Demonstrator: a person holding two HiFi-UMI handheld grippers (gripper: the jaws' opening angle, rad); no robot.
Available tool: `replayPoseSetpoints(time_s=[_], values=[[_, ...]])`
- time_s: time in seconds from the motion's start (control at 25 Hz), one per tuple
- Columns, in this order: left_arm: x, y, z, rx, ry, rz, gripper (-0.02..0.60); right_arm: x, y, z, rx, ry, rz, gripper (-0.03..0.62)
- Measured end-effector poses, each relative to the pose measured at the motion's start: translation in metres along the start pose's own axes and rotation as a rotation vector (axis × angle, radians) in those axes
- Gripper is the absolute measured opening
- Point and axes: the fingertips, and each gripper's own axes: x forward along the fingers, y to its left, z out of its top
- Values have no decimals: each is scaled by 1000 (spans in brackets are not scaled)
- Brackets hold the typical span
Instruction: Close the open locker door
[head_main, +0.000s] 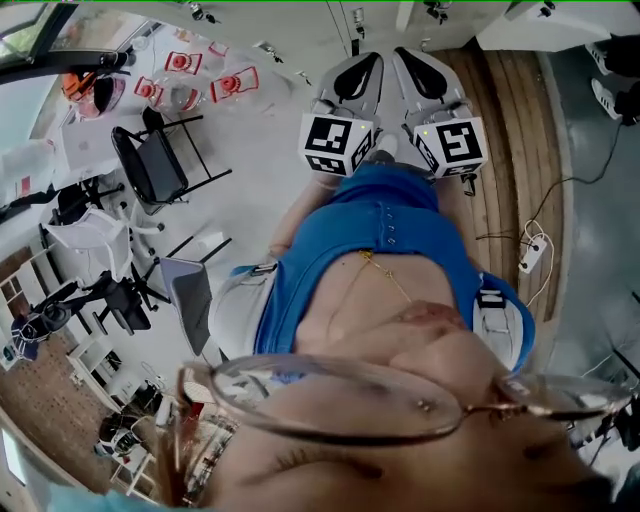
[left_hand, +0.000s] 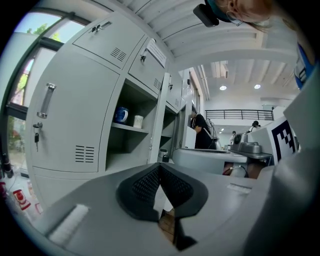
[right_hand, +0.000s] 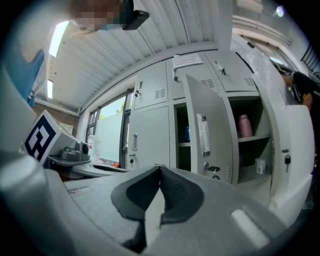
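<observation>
A wall of grey lockers fills both gripper views. In the right gripper view one tall locker door (right_hand: 204, 131) stands swung outward, its handle and a key in the lock facing me. Behind it lies a dark open compartment. Beside it another open compartment holds a pink bottle (right_hand: 244, 125) and a white cup (right_hand: 259, 166). The left gripper view shows an open shelf with a blue mug (left_hand: 120, 114) and a white cup (left_hand: 138, 121). Both grippers are held side by side, well short of the lockers. My left gripper (left_hand: 160, 167) and right gripper (right_hand: 160, 170) are shut and empty.
In the head view the two grippers (head_main: 362, 72) (head_main: 420, 68) point away from the person's blue top. Black chairs (head_main: 150, 160) and desks stand at the left, and a power strip (head_main: 530, 253) lies on the wooden floor at the right. A person (left_hand: 202, 131) stands far along the lockers.
</observation>
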Motion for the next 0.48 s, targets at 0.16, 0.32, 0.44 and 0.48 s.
replayPoseSetpoints(time_s=[0.16, 0.32, 0.44, 0.48], values=[[2, 5, -6, -13, 14, 30, 0, 5, -5, -3, 2, 8, 21, 2], [4, 11, -6, -21, 16, 45, 0, 8, -9, -4, 7, 15, 26, 2], [7, 14, -5, -25, 19, 45, 0, 11, -14, -4, 8, 21, 16, 2], [8, 15, -4, -25, 19, 43, 0, 11, -16, -3, 8, 21, 11, 2]])
